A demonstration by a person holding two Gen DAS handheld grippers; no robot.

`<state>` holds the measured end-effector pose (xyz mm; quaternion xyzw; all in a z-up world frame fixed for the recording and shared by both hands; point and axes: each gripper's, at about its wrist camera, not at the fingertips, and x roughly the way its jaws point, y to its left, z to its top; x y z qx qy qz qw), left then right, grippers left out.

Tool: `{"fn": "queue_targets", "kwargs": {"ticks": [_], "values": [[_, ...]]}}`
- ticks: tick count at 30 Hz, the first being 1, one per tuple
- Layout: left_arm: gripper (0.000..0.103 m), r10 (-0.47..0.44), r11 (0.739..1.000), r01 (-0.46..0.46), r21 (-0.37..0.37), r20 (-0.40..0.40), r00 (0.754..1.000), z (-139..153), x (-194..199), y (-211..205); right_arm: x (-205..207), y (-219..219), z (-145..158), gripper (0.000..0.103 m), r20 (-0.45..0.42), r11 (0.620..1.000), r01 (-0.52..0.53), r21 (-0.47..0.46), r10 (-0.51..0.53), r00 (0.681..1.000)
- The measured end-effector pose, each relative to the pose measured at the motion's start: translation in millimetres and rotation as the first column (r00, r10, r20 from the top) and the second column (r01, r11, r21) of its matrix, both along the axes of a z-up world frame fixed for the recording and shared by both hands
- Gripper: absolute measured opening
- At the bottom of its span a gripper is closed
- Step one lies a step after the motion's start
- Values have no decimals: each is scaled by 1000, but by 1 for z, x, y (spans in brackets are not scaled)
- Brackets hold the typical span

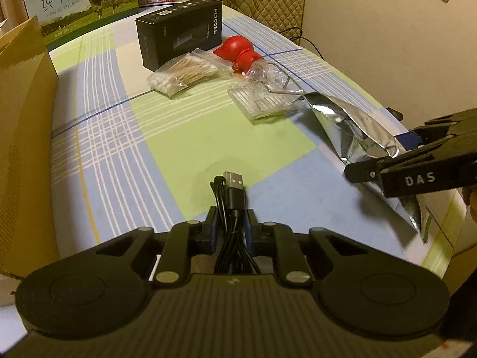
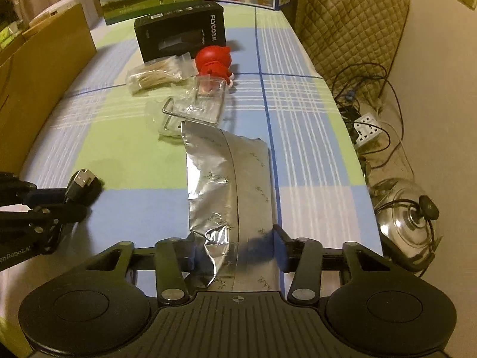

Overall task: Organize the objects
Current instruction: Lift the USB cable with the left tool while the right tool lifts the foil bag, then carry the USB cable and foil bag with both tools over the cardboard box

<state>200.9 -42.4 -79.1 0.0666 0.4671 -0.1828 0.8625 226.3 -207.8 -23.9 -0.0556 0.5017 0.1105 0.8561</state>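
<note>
My left gripper (image 1: 231, 220) is shut on a coiled black USB cable (image 1: 231, 200), plug pointing forward, above the checked tablecloth; it also shows in the right wrist view (image 2: 80, 186). My right gripper (image 2: 235, 238) is open, its jaws on either side of a silver foil bag (image 2: 229, 179) that lies on the table; the bag shows in the left wrist view (image 1: 357, 131) with the right gripper (image 1: 387, 161) over it. Further back lie a red toy figure (image 2: 213, 61), a bag of cotton swabs (image 1: 182, 73), clear plastic packaging (image 1: 262, 98) and a black FLYCO box (image 1: 179, 32).
A cardboard box (image 1: 23, 149) stands at the left. Milk cartons (image 1: 80, 3) stand at the back edge. A quilted chair back (image 2: 348, 21) is at the far right. On the floor to the right are a power strip (image 2: 368, 129), cables and a steel kettle (image 2: 408, 226).
</note>
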Motion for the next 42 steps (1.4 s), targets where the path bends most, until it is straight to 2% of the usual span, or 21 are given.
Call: {"fn": "queue_targets", "kwargs": {"ticks": [4,15,27,35,42], "values": [[13,5,1000,-6,-16,-12,1000,1,-1,1,-2,-2,4,33,11,1000,9,16,-9,1000],[13,42,998,-41,-50,5,999,16,-15,16,-10,10,38,32,108,993,14,119,-27,994],[13,149,987,-143,-74,88,985,70,-42,54,-20,82,85,32,219,972,-138,191,95,971],[13,220,974,-209,-89,134,966,101,-64,89,-29,129,102,32,288,940,-246,237,173,942],[13,269,962,-258,-86,157,950,121,-76,122,-36,172,111,32,315,913,-332,236,251,915]]}}
